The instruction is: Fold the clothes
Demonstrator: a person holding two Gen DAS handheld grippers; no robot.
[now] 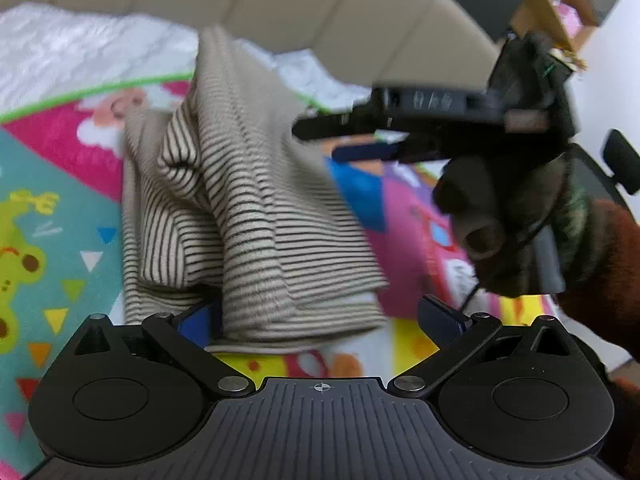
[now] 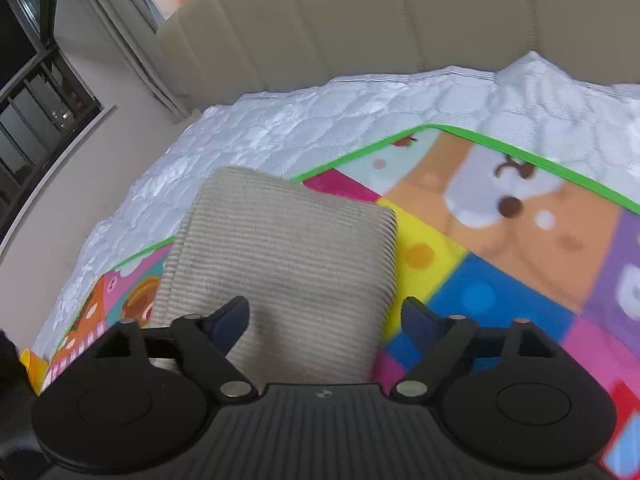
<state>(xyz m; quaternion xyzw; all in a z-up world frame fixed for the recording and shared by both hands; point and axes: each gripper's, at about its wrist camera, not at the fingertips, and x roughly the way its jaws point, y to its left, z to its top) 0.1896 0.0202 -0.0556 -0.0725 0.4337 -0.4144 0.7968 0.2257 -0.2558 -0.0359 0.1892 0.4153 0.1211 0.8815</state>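
A beige striped garment (image 1: 240, 216) lies bunched and partly folded on a colourful play mat (image 1: 48, 208). My left gripper (image 1: 320, 320) is open, with the garment's near edge lying between its fingers. The right gripper shows in the left wrist view (image 1: 352, 140), held by a gloved hand above the mat to the right of the garment. In the right wrist view the garment (image 2: 280, 256) looks folded and flat on the mat (image 2: 500, 260). My right gripper (image 2: 326, 316) is open, its fingers apart over the garment's near edge.
The mat lies on a white quilted mattress (image 2: 300, 120) with a beige padded headboard (image 2: 360, 20) behind. A wall and dark window (image 2: 32, 100) are at the left. A wooden shelf (image 1: 552, 4) stands at the far right.
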